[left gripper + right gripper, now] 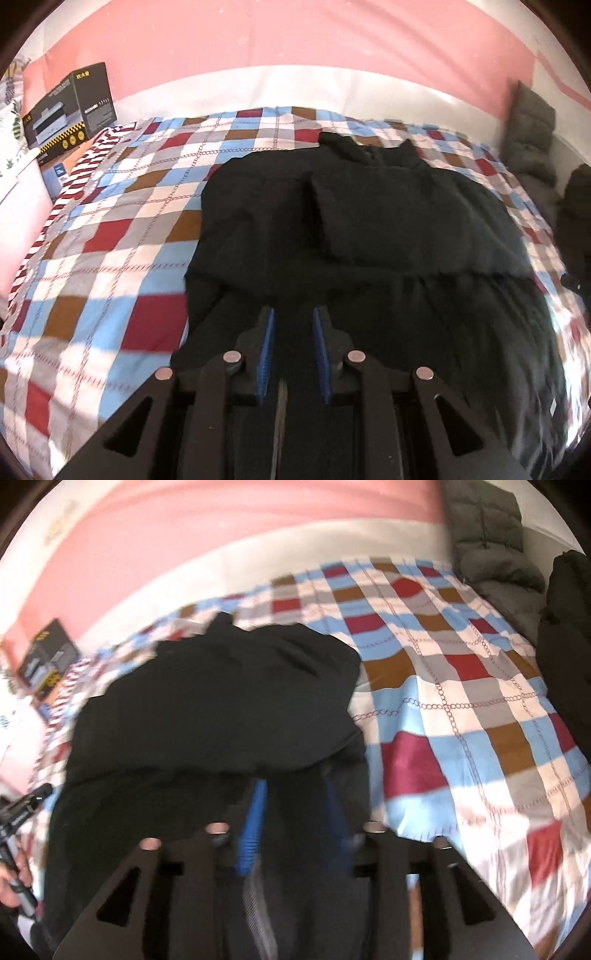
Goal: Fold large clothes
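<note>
A large black garment (369,221) lies spread on a checked bedspread (110,221), collar at the far end and a folded panel across its middle. My left gripper (293,314) is at the garment's near hem. Its blue pads stand a narrow gap apart with black cloth pinched between them. In the right wrist view the same garment (214,701) fills the left half, blurred. My right gripper (295,786) is over its near right edge, its pads wide apart with dark cloth and a grey lining lying loosely between them.
A black printed box (70,107) stands at the bed's far left beside a red-striped cloth (92,158). A grey padded jacket (487,535) and a dark pile of clothing (569,646) sit at the far right. A pink wall runs behind. A person's hand (11,878) holds the other gripper at the left edge.
</note>
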Available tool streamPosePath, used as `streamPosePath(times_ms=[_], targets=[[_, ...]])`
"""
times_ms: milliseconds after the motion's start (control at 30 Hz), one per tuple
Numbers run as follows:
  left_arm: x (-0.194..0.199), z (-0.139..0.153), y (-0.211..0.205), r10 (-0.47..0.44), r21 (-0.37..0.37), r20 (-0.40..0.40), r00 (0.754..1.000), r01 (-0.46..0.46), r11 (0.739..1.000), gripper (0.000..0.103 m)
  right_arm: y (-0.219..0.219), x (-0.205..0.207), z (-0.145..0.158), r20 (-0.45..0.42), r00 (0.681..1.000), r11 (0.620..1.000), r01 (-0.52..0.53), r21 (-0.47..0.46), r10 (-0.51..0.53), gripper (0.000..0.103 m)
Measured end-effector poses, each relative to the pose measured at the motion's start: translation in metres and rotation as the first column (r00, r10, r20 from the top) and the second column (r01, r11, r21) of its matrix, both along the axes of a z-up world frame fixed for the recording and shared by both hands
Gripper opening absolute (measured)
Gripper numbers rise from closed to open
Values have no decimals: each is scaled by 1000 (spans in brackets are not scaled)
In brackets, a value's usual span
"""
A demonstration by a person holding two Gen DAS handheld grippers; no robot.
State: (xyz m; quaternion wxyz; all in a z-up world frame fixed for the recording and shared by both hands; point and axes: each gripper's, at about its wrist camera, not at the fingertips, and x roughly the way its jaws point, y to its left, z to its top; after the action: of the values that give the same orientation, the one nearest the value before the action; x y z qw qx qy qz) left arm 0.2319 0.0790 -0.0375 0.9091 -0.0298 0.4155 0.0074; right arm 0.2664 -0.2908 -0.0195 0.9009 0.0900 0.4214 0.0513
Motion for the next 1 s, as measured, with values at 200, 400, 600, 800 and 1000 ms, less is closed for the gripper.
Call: streamPosePath(times_ms=[200,400,600,800,1000], targets=[[-77,23,-10,-23,-21,15,1000,23,1000,31,29,-85,23,42,998,999,-38,-8,38,46],[-139,32,-10,-18,-55,6,1000,18,998,33,48,-152,27,35,997,998,-67,-16,67,46],[-183,31,-12,-29,-48,-17,999,29,998,33,61,-196,35,43,996,997,-79,-5,79,46],[-210,32,-16,-37,-41,-23,999,36,999,33,68,-222,39,67,993,995,-97,-11,97,58],[-224,33,-22,-46,-30,-26,999,45,999,33,74,-237,34,61,993,994,-104,-19,105,60]])
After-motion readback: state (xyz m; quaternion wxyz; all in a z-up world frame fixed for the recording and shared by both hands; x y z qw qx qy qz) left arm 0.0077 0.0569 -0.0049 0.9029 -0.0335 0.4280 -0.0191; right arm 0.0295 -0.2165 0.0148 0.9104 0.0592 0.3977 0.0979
